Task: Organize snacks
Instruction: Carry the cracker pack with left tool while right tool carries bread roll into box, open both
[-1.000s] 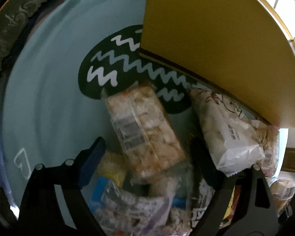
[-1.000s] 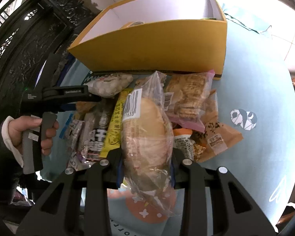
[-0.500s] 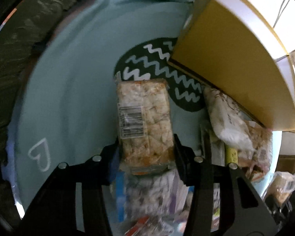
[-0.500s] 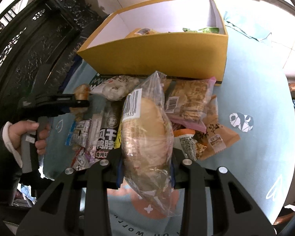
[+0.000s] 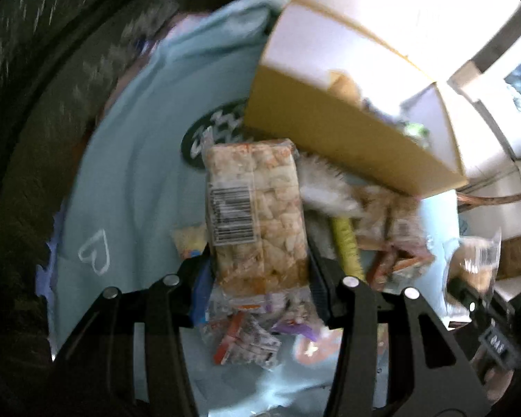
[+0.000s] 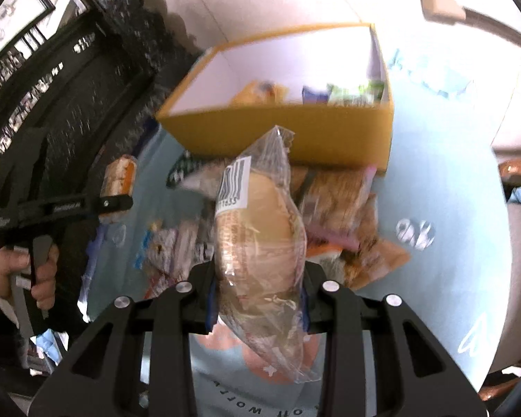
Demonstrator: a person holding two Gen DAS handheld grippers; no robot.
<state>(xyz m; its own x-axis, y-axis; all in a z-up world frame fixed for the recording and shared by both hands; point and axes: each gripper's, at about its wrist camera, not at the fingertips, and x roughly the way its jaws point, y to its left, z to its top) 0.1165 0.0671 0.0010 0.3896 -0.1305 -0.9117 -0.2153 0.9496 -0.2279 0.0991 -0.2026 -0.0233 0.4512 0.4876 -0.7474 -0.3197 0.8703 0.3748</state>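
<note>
Snack packets fill both wrist views above a pale blue tablecloth (image 6: 444, 187). At the lower centre of the left wrist frame, the left gripper (image 5: 260, 271) is clamped on a clear-wrapped rice cracker pack (image 5: 257, 215), its barcode label facing the camera and its far end reaching up toward the middle of the frame. Behind it, at upper right, stands an open yellow cardboard box (image 5: 330, 125) with white inner walls and a few packets blurred inside. A loose heap of snacks (image 5: 382, 219) lies on the cloth between the pack and the box, with more wrappers (image 5: 246, 333) below the fingers. A white heart outline (image 5: 95, 255) is printed on the cloth at left.

In the right wrist frame, the right gripper (image 6: 258, 278) is closed on a bagged bread roll (image 6: 260, 243), the clear bag rising to the centre of the frame with a barcode sticker near its top. The same yellow box (image 6: 284, 132) sits above it, coloured packets visible inside along its far wall. The remaining snacks (image 6: 344, 208) are spread on the cloth just in front of the box. At the left edge, a hand (image 6: 34, 271) grips the handle of the other tool, which holds the cracker pack (image 6: 118, 180) clear of the cloth. Dark carved furniture (image 6: 69, 87) fills the upper left.
</note>
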